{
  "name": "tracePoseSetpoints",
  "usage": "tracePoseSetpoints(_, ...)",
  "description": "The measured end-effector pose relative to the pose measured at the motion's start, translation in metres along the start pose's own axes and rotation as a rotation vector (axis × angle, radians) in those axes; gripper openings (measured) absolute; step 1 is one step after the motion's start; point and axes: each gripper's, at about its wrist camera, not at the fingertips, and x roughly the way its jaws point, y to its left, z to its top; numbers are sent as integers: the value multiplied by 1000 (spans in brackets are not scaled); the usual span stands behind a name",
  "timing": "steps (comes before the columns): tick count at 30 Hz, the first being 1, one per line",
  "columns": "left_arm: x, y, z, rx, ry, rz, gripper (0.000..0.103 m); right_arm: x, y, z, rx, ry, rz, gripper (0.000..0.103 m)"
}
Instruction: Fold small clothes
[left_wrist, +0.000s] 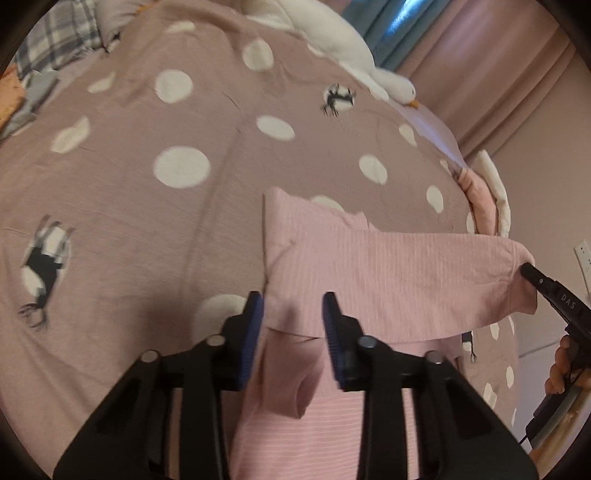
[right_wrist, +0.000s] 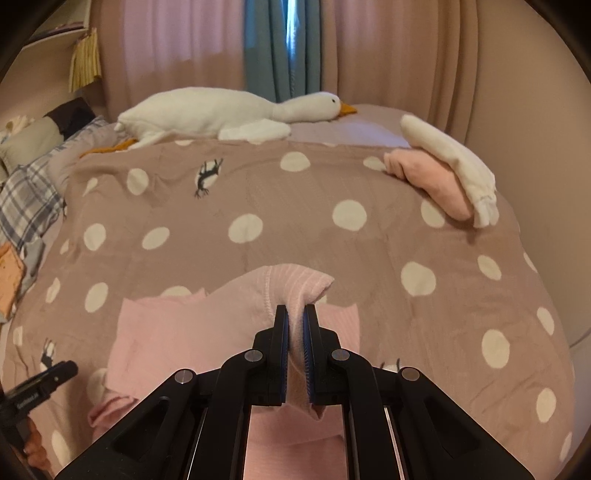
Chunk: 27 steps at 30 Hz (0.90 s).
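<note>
Readable text: "DAS" in white letters on the black body of the right gripper (left_wrist: 526, 271), seen at 3 o'clock in the left wrist view. Left gripper (right_wrist: 68, 367), at 8 o'clock in the right wrist view, carries small white print, too blurred to read.

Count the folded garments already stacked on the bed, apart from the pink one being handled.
2. A folded pink garment and a folded white garment lying against it, both at the bed's far right edge. Others may be hidden.
</note>
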Motion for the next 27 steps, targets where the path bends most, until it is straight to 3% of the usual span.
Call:
tracePoseSetpoints(10,52,-8,-8,37,102,69,24,17,-17,-16,26,57,-17,9)
tracePoseSetpoints(27,64,-3,-13,45,101,119,22,41,-44,-38,77,132,-31,9)
